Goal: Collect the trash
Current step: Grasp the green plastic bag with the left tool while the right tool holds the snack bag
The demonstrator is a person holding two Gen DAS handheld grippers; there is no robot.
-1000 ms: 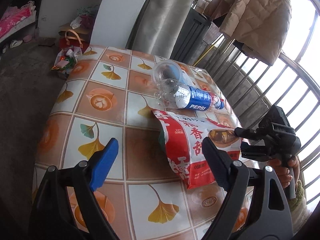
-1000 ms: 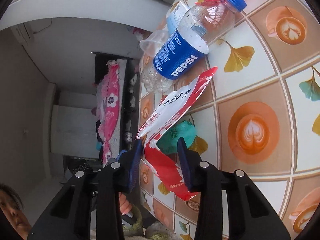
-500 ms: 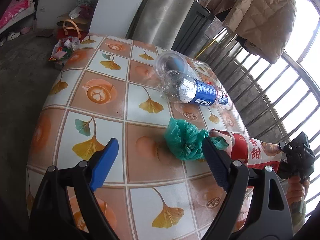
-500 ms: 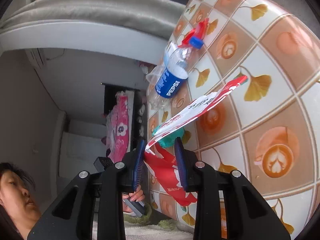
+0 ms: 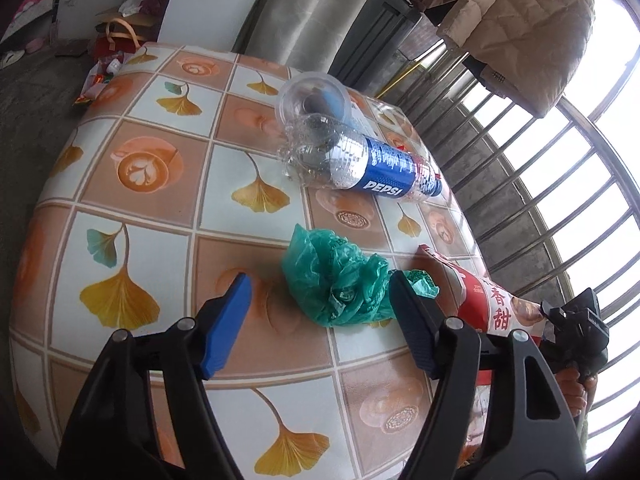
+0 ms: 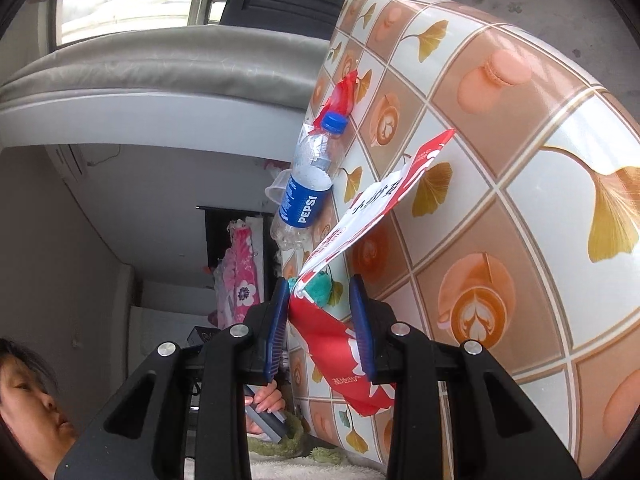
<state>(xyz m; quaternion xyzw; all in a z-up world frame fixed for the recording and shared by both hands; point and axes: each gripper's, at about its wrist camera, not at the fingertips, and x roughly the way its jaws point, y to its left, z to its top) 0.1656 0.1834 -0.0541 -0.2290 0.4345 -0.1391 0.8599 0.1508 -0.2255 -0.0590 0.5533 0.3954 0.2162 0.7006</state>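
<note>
Left claw (image 5: pixel 316 316) sits low in its frame, jaws spread but just been narrowing, with the crumpled green bag (image 5: pixel 336 280) between them untouched, while the right claw (image 6: pixel 322 320) pinches the red snack bag (image 6: pixel 340 344) at the tablecloth's (image 5: pixel 160 208) edge, bottle (image 5: pixel 360 160) lying further up.

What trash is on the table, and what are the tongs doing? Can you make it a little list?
table: tiled cloth
bottle: Pepsi bottle lying on its side
cup: clear cup behind the bottle
bag: green plastic bag, crumpled
wrapper: red snack bag, pinched in right tongs
left tongs: open, just been closing around the green bag
</note>
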